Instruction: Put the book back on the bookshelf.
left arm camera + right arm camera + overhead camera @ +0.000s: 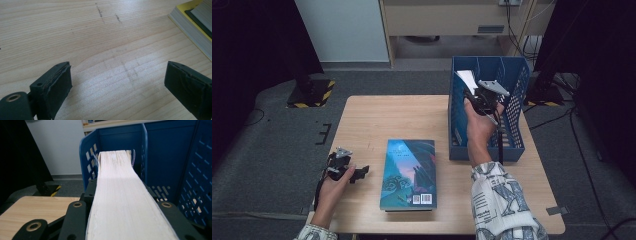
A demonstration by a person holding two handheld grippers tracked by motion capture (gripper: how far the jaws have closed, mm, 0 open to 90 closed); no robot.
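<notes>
The right tool [476,97] was clamped on a book [467,78], held up over the blue crate [517,107] at the table's [377,112] far right. In the high view only a pale corner of that book showed past the hand [479,127]. The right gripper view showed more: the book's [120,195] cream page edges ran away from the camera between the two jaws, which pressed its covers from both sides, with the crate's [172,152] perforated walls close around its far end. The left tool [354,173] rested low at the table's near left corner, wide open and empty. The left gripper view showed bare scuffed wood [100,50] between the jaws. A second book [409,172] lay flat mid-table; that same view caught its page edge [190,30].
</notes>
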